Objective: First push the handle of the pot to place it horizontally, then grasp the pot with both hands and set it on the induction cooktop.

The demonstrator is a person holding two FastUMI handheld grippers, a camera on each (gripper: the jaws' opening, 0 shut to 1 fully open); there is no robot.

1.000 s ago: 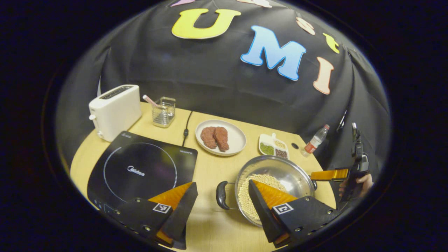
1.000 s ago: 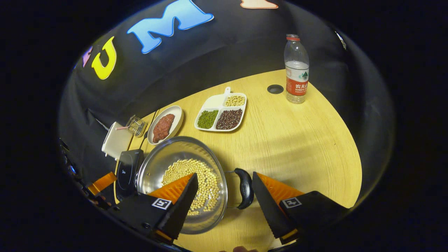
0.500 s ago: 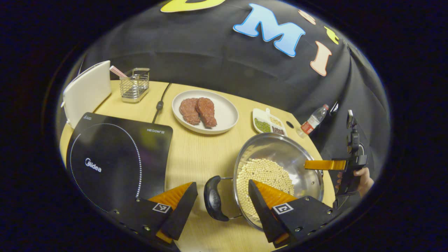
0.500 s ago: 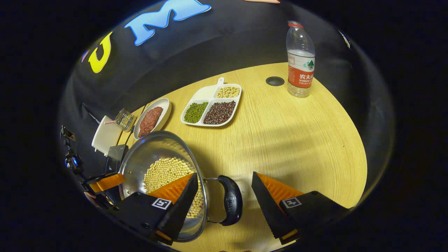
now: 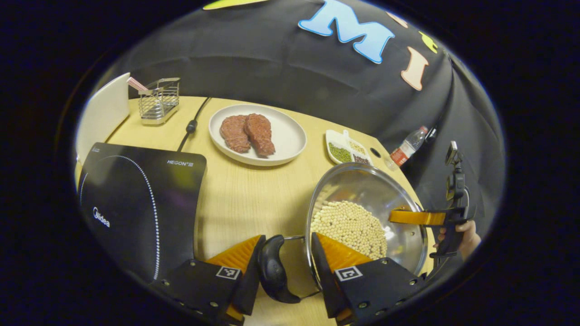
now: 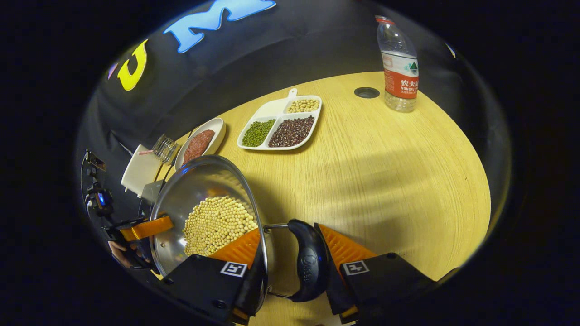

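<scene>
The steel pot [image 5: 362,213], part filled with pale beans [image 5: 349,224], sits on the wooden table [image 5: 244,199], near its front edge and to the right of the induction cooktop [image 5: 136,203]. In the left gripper view, the left gripper [image 5: 283,271] brackets the pot's near black handle [image 5: 274,269]: one finger touches the handle's outer side, while the other sits over the rim inside the pot, a small gap showing beside the handle, so I cannot tell if both fingers press. In the right gripper view, the right gripper [image 6: 290,262] straddles the opposite handle [image 6: 310,262] the same way, one finger against its outer face, the other within the rim; a firm clamp cannot be confirmed. A strip of bare table lies between pot and cooktop. Farther back stand a plate of meat [image 5: 258,136], a divided bean dish [image 6: 281,127], a wire rack [image 5: 156,99] and a white toaster [image 5: 102,113]; a water bottle [image 6: 398,68] stands far right, well apart, with open tabletop around it.
</scene>
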